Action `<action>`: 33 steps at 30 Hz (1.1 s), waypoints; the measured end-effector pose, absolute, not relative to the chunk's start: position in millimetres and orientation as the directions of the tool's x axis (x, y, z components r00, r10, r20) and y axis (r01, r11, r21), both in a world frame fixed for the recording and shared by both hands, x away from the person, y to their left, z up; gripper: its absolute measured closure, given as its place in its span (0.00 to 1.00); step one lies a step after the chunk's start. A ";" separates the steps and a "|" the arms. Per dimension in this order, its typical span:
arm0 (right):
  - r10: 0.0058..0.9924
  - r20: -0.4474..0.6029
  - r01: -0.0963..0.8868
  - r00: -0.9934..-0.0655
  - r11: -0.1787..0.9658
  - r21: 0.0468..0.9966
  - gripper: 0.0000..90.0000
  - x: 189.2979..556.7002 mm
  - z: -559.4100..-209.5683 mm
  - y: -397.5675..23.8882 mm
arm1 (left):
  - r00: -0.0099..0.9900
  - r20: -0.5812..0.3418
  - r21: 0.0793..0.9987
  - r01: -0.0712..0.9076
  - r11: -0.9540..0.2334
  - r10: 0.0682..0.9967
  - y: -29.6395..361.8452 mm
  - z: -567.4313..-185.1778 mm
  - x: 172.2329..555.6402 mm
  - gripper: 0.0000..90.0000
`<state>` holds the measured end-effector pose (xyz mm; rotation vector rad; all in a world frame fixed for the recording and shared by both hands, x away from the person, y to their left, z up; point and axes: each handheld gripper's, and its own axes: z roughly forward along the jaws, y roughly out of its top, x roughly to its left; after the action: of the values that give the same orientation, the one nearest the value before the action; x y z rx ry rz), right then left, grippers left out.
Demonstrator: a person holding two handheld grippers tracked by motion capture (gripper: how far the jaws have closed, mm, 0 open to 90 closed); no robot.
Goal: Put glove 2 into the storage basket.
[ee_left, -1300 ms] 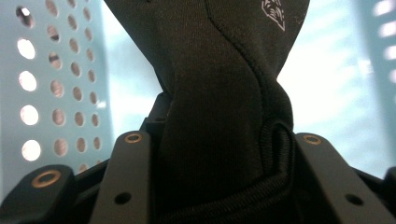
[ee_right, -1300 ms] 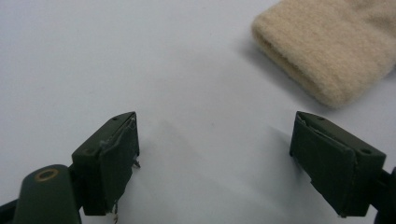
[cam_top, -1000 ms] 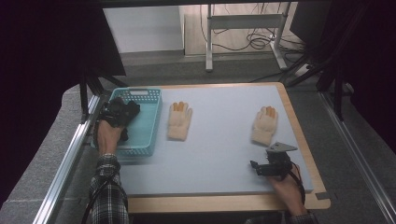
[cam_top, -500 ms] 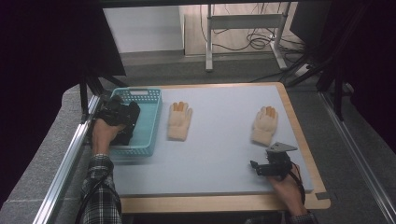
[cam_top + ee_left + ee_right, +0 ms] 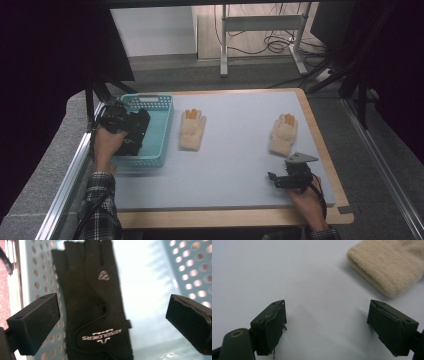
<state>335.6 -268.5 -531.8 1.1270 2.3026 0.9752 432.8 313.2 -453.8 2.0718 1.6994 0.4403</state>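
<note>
High view: left gripper (image 5: 131,131) hung over the teal basket (image 5: 162,125) at the table's (image 5: 235,165) left edge, two cream gloves lay flat on the grey mat, one (image 5: 192,129) just beside the basket and the other (image 5: 283,134) well apart toward the right, with the right gripper (image 5: 280,180) low near the front edge below that glove. Left gripper view: jaws stood wide apart, empty, above a black fingerless glove (image 5: 92,307) lying flat on the basket floor (image 5: 150,290). Right gripper view: jaws spread wide over bare mat, gripping nothing, cuff of a cream glove (image 5: 387,267) beyond them at upper right.
</note>
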 end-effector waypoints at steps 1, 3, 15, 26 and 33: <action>0.801 -0.045 0.525 -0.597 0.433 0.733 0.17 335.6 -531.8 -268.5 | 0.206 -0.037 0.524 0.837 -0.156 0.978 310.9 -452.5 431.6 0.00; 0.801 -0.045 0.525 -0.597 0.433 0.733 0.17 335.6 -531.8 -268.5 | 0.222 -0.050 0.548 0.821 -0.159 0.974 307.0 -449.5 429.4 0.00; 0.801 -0.046 0.525 -0.598 0.434 0.733 0.17 335.6 -531.8 -268.6 | 0.346 -0.038 0.651 0.721 -0.239 0.938 268.5 -431.0 409.4 0.00; 0.801 -0.046 0.525 -0.597 0.434 0.732 0.17 335.5 -531.8 -268.5 | 0.425 -0.092 0.707 0.664 -0.241 0.901 244.8 -427.2 391.6 0.00; 0.801 -0.046 0.525 -0.597 0.434 0.732 0.17 335.6 -531.8 -268.5 | 0.495 -0.091 0.735 0.619 -0.277 0.864 218.3 -429.4 376.1 0.00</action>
<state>335.6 -268.5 -531.8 1.1264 2.3034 0.9739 376.1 218.3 -429.4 2.0063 1.2176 0.4265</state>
